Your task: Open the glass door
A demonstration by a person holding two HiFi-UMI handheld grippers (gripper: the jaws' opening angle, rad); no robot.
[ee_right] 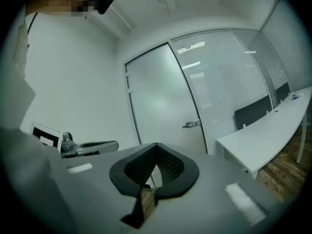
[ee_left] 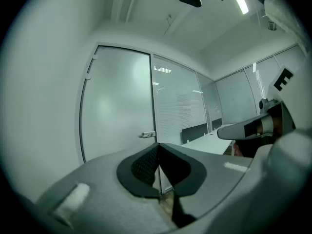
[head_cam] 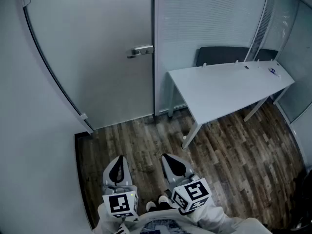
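Observation:
The frosted glass door (head_cam: 92, 52) stands closed ahead, with its metal lever handle (head_cam: 141, 50) at the right edge. The same handle (ee_left: 147, 134) shows small and far off in the left gripper view, and the handle (ee_right: 192, 124) also appears in the right gripper view. My left gripper (head_cam: 118, 159) and right gripper (head_cam: 168, 157) are held low and near my body, side by side, well short of the door. Both point toward it. The left gripper (ee_left: 157, 145) has its jaws shut on nothing. On the right gripper (ee_right: 156, 145) the jaws also meet, with nothing between them.
A white desk (head_cam: 229, 87) stands right of the door along a glass partition with blinds (head_cam: 204, 18), and a dark chair back (head_cam: 229, 55) is behind it. A plain wall (head_cam: 29, 130) runs along the left. Wood floor (head_cam: 146, 140) lies between me and the door.

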